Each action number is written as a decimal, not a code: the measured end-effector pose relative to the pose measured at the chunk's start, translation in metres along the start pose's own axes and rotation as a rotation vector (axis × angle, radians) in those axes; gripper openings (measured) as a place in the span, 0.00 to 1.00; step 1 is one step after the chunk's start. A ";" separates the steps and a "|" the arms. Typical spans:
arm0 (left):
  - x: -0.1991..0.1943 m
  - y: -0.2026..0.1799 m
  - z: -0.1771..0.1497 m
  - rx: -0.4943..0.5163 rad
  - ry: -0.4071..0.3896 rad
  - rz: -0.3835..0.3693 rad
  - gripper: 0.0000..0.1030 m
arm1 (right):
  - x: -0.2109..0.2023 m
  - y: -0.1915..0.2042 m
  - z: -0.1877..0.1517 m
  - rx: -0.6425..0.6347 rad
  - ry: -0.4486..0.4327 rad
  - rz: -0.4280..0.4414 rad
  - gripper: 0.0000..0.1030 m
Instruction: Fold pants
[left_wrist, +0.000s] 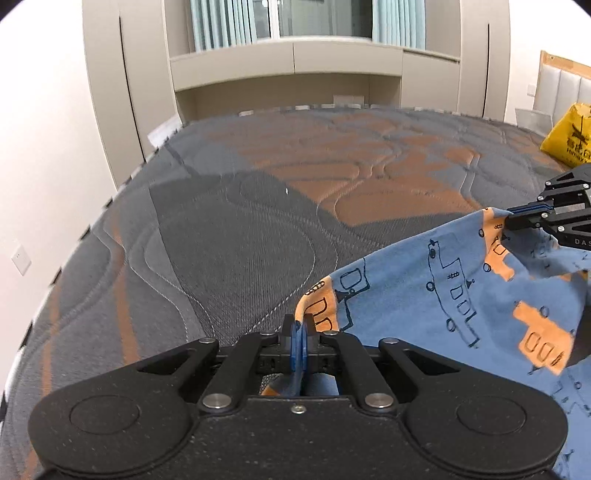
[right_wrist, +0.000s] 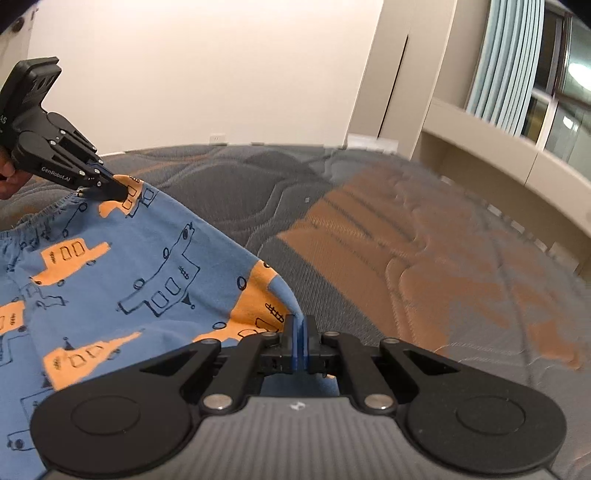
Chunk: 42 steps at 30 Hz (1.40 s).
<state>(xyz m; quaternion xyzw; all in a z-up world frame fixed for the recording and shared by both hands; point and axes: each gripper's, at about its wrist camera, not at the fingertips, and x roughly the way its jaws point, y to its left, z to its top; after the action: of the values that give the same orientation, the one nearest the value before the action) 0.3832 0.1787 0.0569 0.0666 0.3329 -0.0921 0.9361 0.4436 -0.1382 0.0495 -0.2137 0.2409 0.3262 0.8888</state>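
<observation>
Both tools are clamped on the blue pants (left_wrist: 443, 295): left tool (left_wrist: 299, 332) pinches one edge, right tool (right_wrist: 300, 334) another, so the cloth hangs stretched over the mattress (left_wrist: 229, 229).

Both claws — right claw (right_wrist: 299, 325), left claw (right_wrist: 120, 192) — pinch the blue patterned pants (right_wrist: 122, 266) above the quilted mattress (right_wrist: 406, 240).

The blue cotton pants printed with orange vehicles (left_wrist: 443, 295) hang above the grey-and-orange quilted mattress (left_wrist: 229, 236), stretched between the black left gripper (left_wrist: 299, 332) and the black right gripper (right_wrist: 299, 332) (each at one edge). The yellow plastic bag (left_wrist: 569, 136) lies at the mattress's far right corner. Beige built-in cabinets (left_wrist: 288, 74) stand behind the mattress.
</observation>
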 end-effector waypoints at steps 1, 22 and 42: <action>-0.007 -0.002 0.000 0.002 -0.016 0.001 0.02 | -0.009 0.004 0.001 -0.008 -0.016 -0.013 0.03; -0.163 -0.089 -0.056 0.135 -0.158 0.119 0.02 | -0.166 0.109 -0.028 -0.009 -0.188 -0.242 0.02; -0.210 -0.103 -0.140 0.333 -0.285 0.023 0.02 | -0.214 0.178 -0.087 0.016 -0.171 -0.323 0.02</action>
<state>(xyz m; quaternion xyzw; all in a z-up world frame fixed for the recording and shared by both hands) 0.1158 0.1310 0.0761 0.2105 0.1765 -0.1435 0.9507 0.1531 -0.1632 0.0628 -0.2141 0.1294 0.1943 0.9485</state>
